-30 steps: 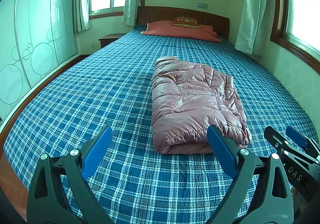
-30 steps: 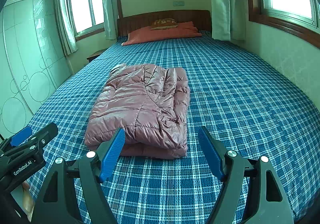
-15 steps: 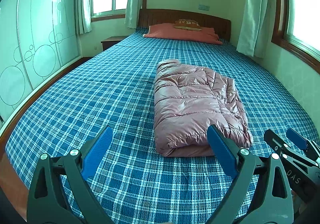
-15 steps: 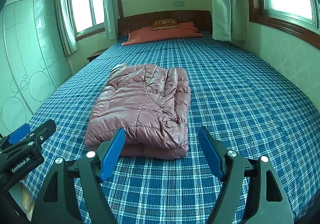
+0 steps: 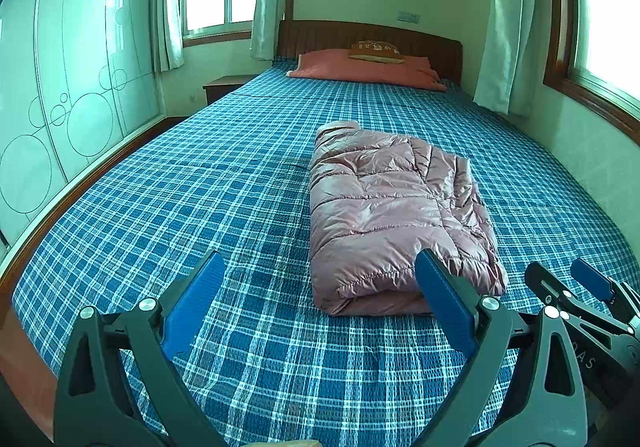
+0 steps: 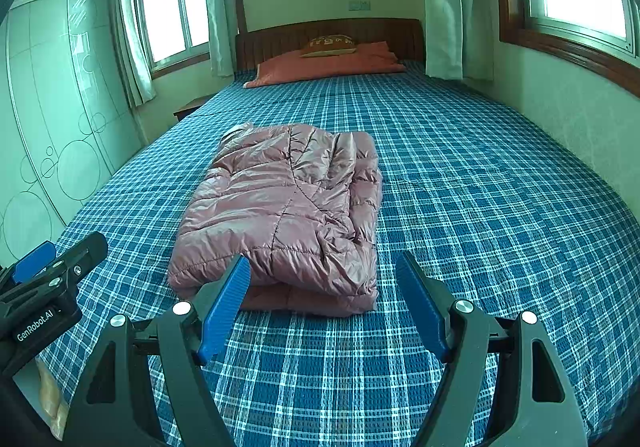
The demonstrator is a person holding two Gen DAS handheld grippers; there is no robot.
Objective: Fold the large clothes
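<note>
Jacket: pink puffer jacket (image 5: 392, 215) lies folded in a compact bundle on the blue plaid bedspread (image 5: 200, 207).
Left gripper (image 5: 320, 299): jaws spread wide, holding nothing, short of the bundle.
Right gripper (image 6: 324, 299): likewise wide apart, empty.

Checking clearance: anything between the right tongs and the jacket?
Only blue plaid bedspread. In the right wrist view, the right tongs stand open just short of the folded jacket.

L gripper (image 5: 320, 289) & R gripper (image 6: 322, 293): jaws spread wide, holding nothing, side by side.
</note>
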